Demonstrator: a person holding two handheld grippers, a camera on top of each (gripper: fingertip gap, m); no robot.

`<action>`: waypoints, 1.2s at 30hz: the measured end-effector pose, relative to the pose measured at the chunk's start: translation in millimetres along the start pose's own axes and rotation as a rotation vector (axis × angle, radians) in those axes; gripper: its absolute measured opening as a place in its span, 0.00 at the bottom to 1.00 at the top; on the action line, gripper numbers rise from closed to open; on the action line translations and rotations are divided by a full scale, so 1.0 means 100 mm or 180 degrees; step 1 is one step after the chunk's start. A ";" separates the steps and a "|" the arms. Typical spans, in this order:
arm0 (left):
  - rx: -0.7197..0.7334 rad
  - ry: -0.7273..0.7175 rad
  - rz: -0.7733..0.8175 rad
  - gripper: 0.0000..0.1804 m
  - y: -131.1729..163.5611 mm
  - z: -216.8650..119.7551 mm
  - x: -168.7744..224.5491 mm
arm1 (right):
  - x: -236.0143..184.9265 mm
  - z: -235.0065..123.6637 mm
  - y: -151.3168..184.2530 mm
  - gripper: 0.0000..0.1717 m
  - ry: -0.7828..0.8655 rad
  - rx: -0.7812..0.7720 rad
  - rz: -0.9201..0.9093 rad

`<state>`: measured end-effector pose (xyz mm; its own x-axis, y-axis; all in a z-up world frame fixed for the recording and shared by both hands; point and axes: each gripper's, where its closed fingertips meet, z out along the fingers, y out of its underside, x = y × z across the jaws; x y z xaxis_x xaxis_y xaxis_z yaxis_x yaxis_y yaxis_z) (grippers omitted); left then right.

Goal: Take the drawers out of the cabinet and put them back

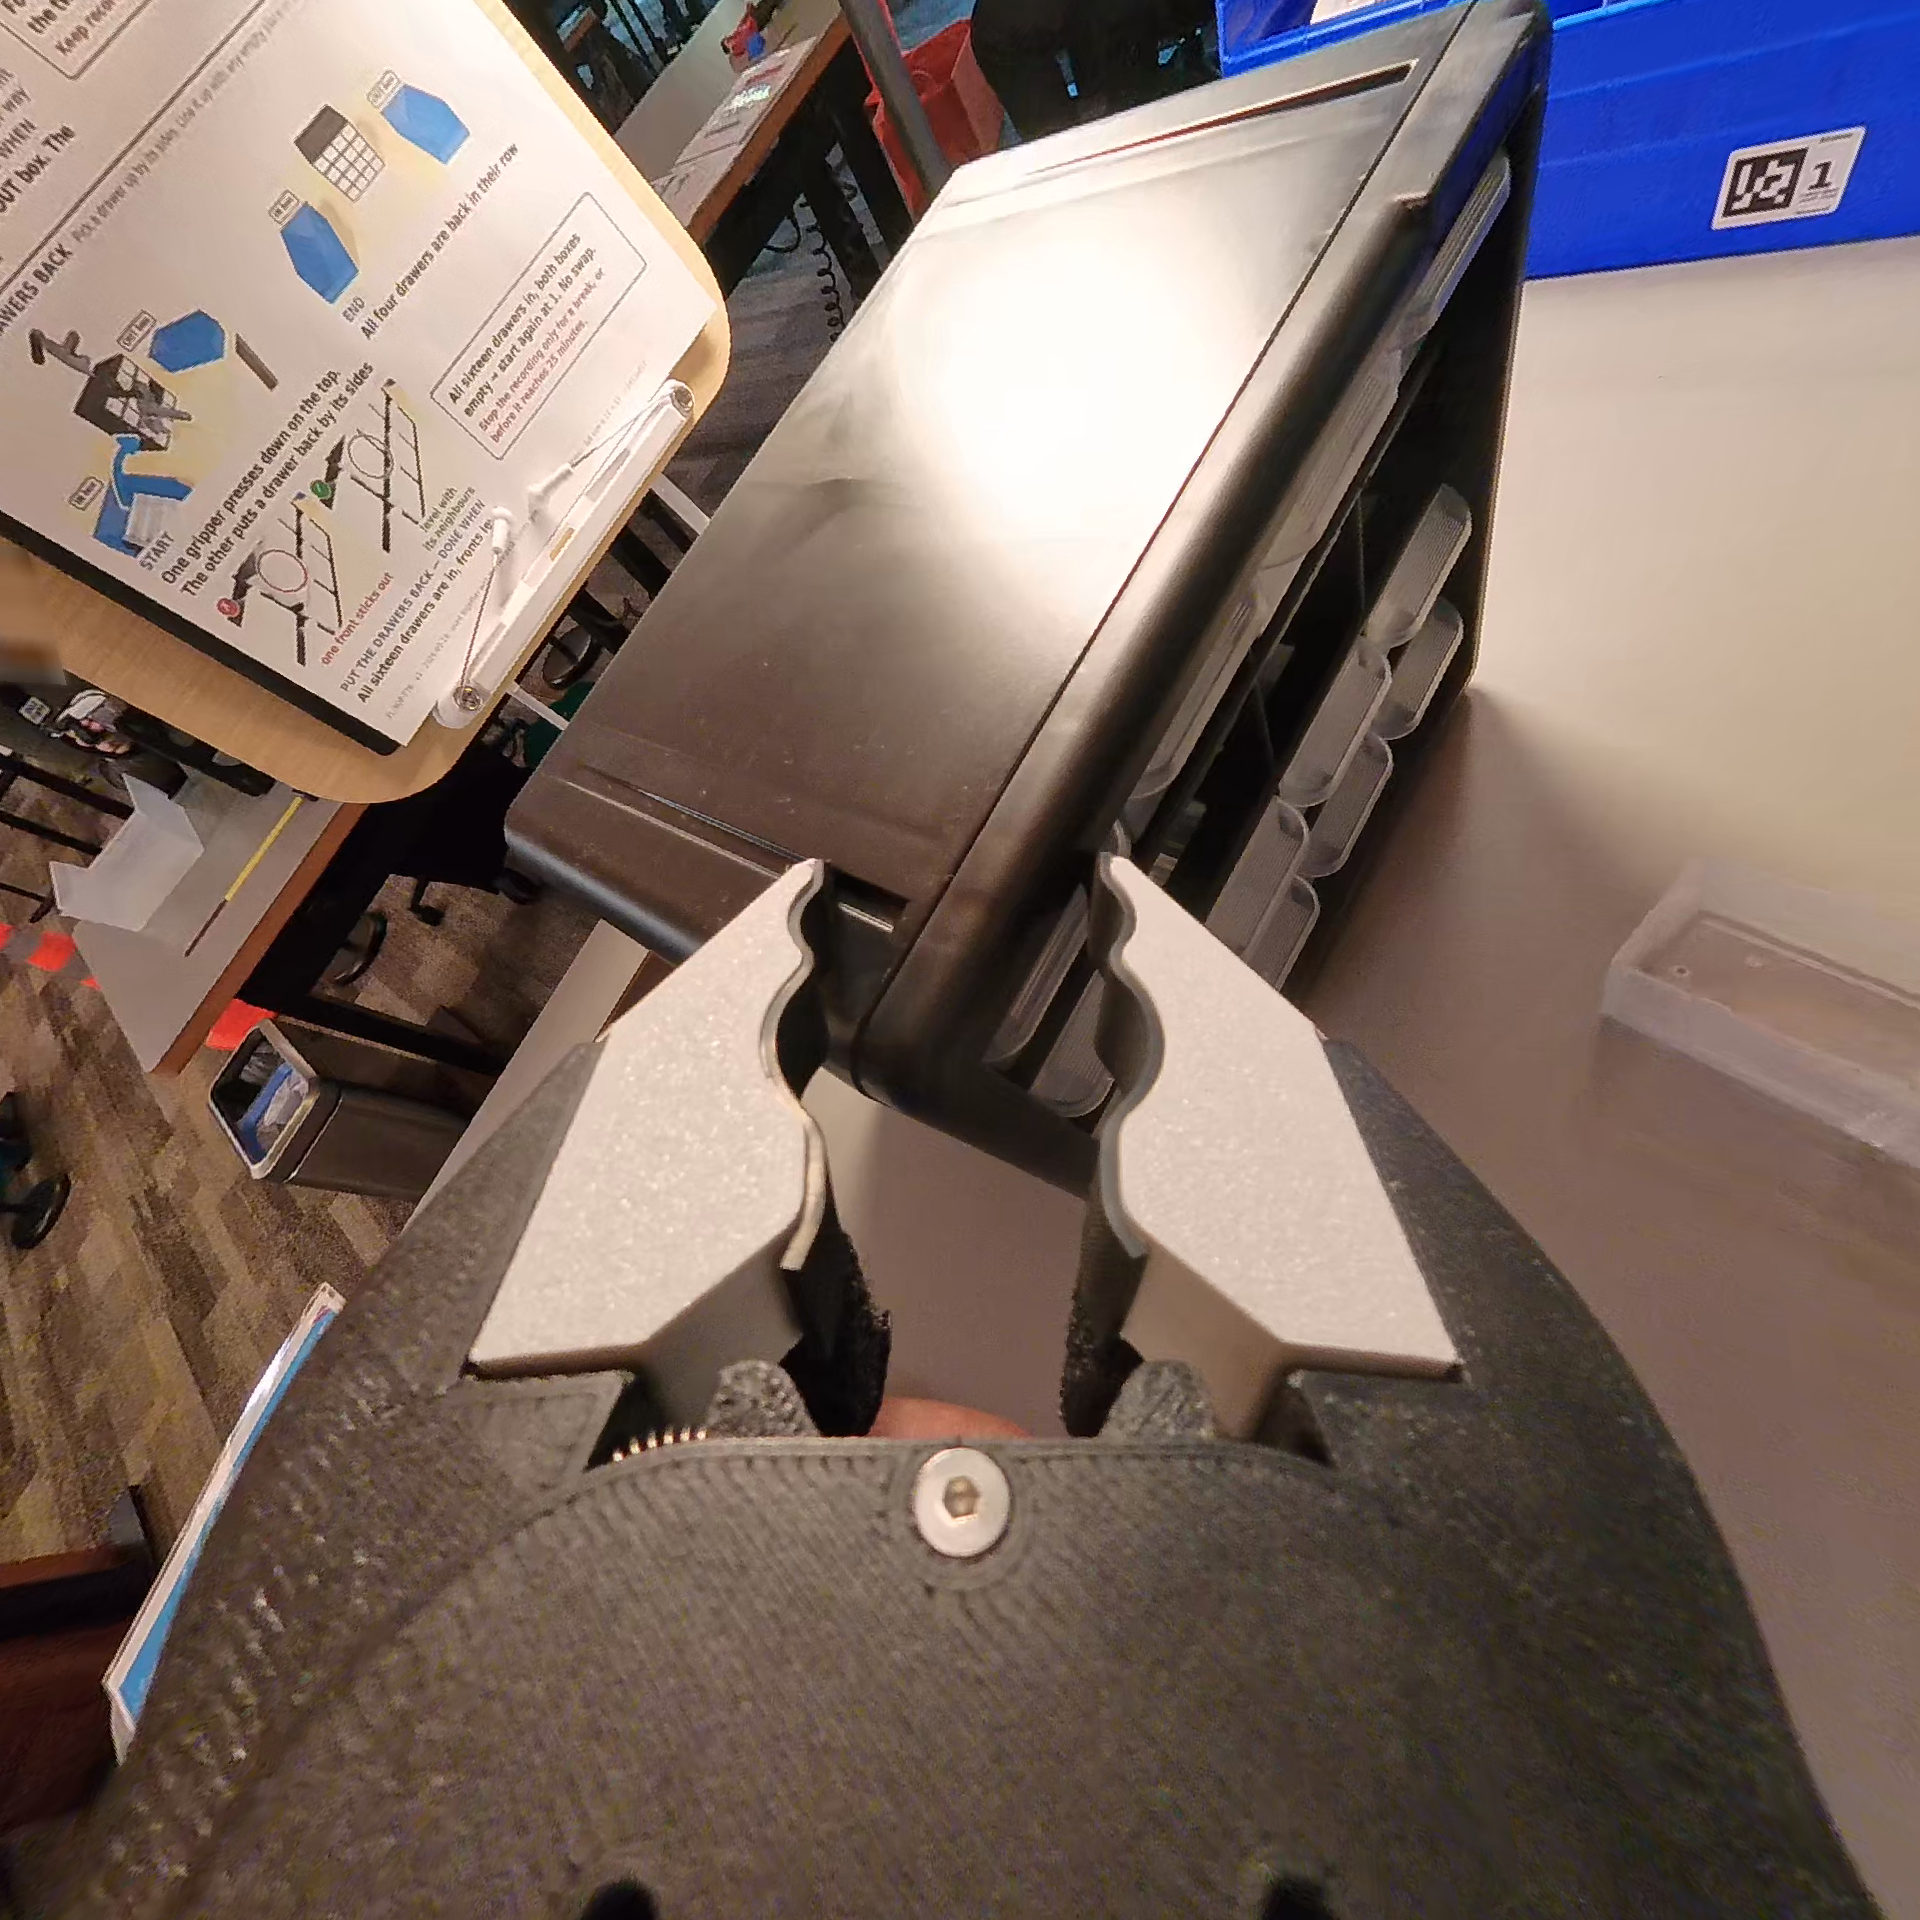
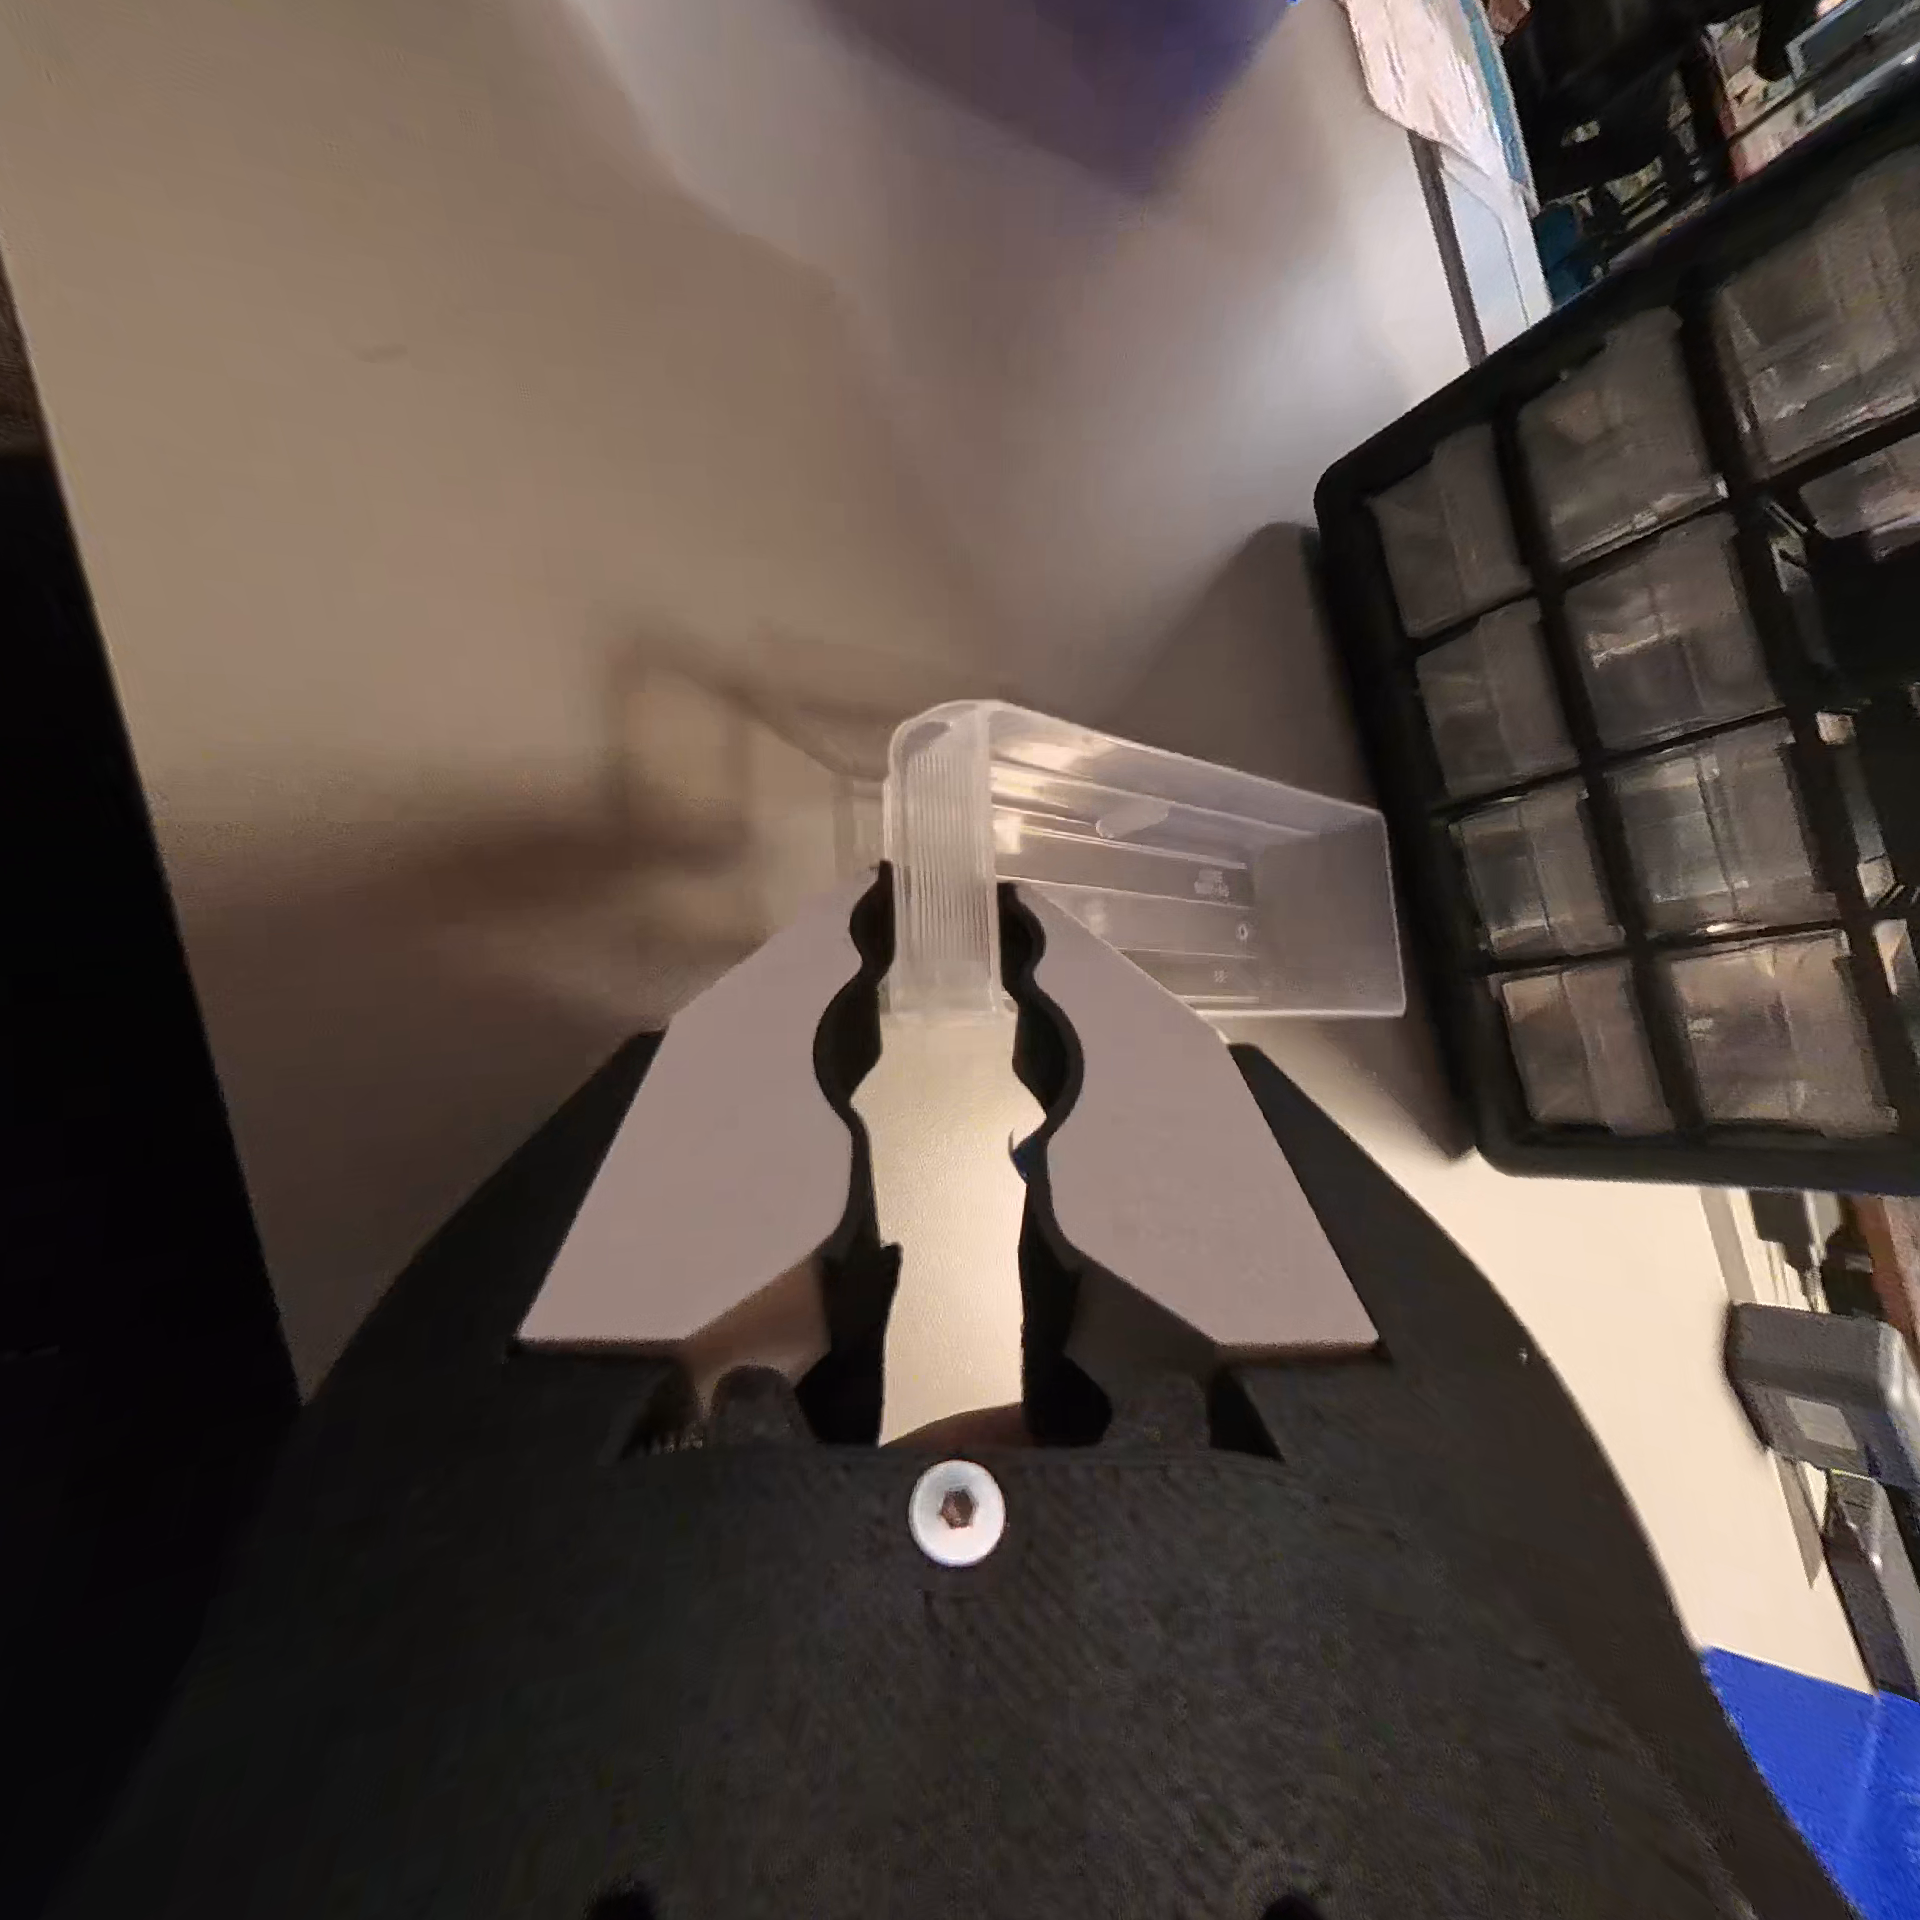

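Nearest you, your right gripper point(image 2: 940, 883) is clamped on the ribbed front handle of a clear drawer point(image 2: 1195, 883), both pads pressed against it. That drawer is out of the cabinet point(image 2: 1662, 790), lying on the table point(image 2: 416, 468) just in front of it, back end pointing toward the cabinet face. Your left gripper point(image 1: 961, 883) is spread wide at the cabinet's top front edge, the near corner between its fingers; whether either pad presses on it, you cannot tell, and it grasps nothing.

From the cabinet outward: the slots that show on its face look filled with clear drawers, though part of the face runs out of view. A second clear drawer point(image 1: 1766, 977) lies on the table farther out from the cabinet front. Behind the cabinet stands a blue bin point(image 1: 1714, 125), and to its side an instruction sheet point(image 1: 312, 312).

So at least two drawers are out; both have yet to go back in.
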<state>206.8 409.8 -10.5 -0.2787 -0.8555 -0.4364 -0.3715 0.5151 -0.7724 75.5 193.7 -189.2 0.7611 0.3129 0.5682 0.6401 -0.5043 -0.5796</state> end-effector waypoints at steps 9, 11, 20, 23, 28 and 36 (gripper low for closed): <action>0.0001 0.0000 -0.0003 0.27 0.00 0.00 0.00 | 0.91 -0.95 -0.12 0.12 0.0590 0.0883 0.1037; -0.0001 -0.0002 -0.0003 0.27 0.00 0.00 0.00 | 1.28 -1.31 0.00 0.11 0.0971 0.0971 0.1212; -0.0009 -0.0009 0.0001 0.27 0.00 0.00 0.00 | 2.31 -2.36 2.03 0.11 0.2181 -0.0532 0.2279; -0.0013 -0.0014 0.0002 0.27 0.00 0.00 0.00 | 2.30 -2.27 2.66 0.12 0.2013 -0.0929 0.2615; -0.0006 -0.0018 -0.0006 0.27 0.00 0.00 0.00 | 2.16 -1.88 3.19 0.12 0.1444 -0.1290 0.2765; 0.0016 0.0008 -0.0007 0.27 0.00 0.00 0.00 | 2.21 -1.46 3.30 0.12 0.1024 -0.1621 0.2431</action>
<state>207.2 410.1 -10.8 -0.2802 -0.8565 -0.4335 -0.3676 0.5129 -0.7758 439.4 -21.6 -169.6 0.8389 -0.4399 0.3205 -0.1939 -0.7918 -0.5793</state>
